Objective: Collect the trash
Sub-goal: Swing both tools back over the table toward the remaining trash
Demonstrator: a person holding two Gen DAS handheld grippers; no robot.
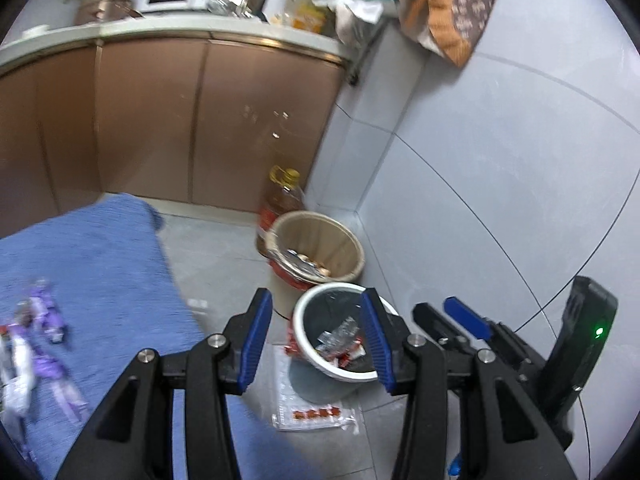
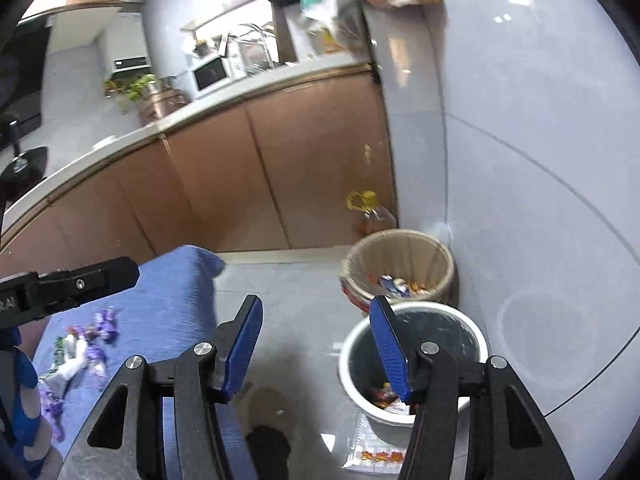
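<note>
Left wrist view: the left gripper (image 1: 316, 340) hangs with jaws apart and empty above the white-rimmed grey plastic bin (image 1: 310, 350), which already holds wrappers. The crumpled purple and white wrappers (image 1: 36, 340) lie at nine o'clock on the blue cloth-covered table (image 1: 100, 248).

Right wrist view: the right gripper (image 2: 316, 348) is likewise open and empty, the bin at four o'clock. A drop seems finished; next comes reaching back for the wrappers.
</note>
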